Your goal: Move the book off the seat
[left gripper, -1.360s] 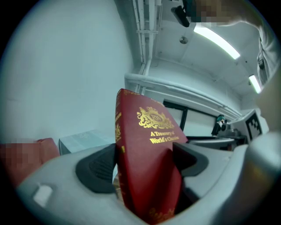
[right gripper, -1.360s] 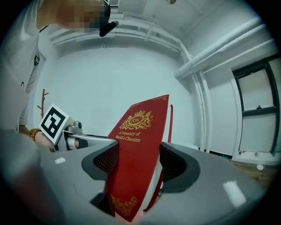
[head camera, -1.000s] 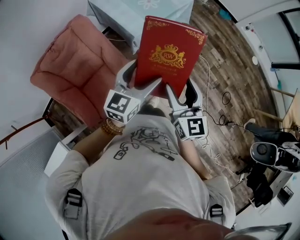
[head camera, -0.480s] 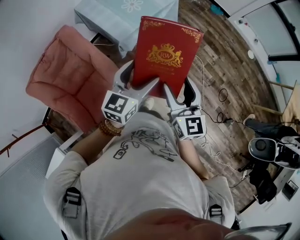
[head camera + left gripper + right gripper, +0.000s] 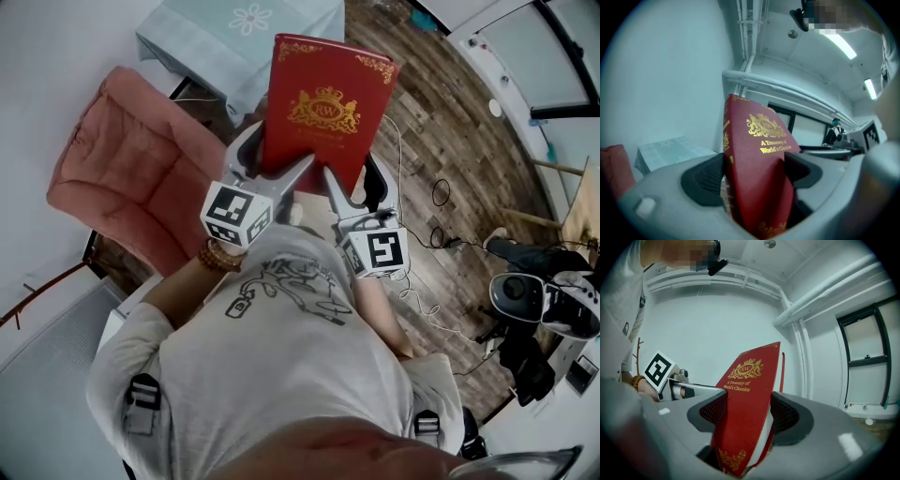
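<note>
The left gripper (image 5: 754, 180) is clenched on the lower edge of the book (image 5: 323, 112), and its dark ribbed pads press both covers. The right gripper (image 5: 749, 417) grasps the same edge beside it.

The book stands upright in the air at the upper middle of the head view. It is clear of the pink padded seat (image 5: 131, 178) at the left and hangs near the table with a pale blue cloth (image 5: 234, 37).

Only the bottom edge is held, so I judge that the tall, rigid hardcover may tip or slide if one grip loosens. If the hands separate, the covers may twist open. The red cover with gold embossing looks quite smooth. Below is a wooden plank floor (image 5: 450, 141).
</note>
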The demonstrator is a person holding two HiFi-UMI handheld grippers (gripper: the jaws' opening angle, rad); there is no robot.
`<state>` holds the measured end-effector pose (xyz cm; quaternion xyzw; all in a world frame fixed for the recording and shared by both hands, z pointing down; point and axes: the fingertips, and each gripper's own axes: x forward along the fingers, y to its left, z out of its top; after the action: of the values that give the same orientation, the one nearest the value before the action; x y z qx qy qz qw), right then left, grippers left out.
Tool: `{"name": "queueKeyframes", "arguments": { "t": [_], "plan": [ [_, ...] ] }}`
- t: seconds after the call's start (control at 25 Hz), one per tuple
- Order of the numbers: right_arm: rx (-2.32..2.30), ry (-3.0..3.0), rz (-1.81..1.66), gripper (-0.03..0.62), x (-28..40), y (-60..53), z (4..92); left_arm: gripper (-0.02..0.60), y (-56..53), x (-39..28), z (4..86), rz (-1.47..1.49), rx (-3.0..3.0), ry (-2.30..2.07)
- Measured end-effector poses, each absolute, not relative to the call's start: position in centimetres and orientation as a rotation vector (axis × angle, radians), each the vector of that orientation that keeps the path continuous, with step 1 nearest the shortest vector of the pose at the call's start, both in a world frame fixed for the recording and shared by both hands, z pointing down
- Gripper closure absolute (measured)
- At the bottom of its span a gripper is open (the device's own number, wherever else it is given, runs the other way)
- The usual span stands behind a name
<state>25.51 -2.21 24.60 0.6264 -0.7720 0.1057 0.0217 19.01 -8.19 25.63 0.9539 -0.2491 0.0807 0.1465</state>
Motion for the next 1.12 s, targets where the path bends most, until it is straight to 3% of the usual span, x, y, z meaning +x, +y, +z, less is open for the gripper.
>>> {"name": "queueKeyframes", "arguments": {
  "t": [0.72, 1.0, 1.12],
  "plan": [
    [1.790, -2.429, 0.338, 0.309, 30.2, -25.5, 27.4, 0.189, -30.6, 23.1, 28.8, 0.189, 2.656, -0.830],
    [1.624, -2.593, 0.255, 0.308, 30.0, -16.1, 22.9, 0.190, -20.2, 22.2, 24.0, 0.147, 2.634, -1.045],
    [1.955, -2.402, 0.317, 0.308, 26.9, -4.3, 22.0, 0.190, -10.0, 20.5, 23.1, 0.256, 2.745, -0.715]
  ]
}}
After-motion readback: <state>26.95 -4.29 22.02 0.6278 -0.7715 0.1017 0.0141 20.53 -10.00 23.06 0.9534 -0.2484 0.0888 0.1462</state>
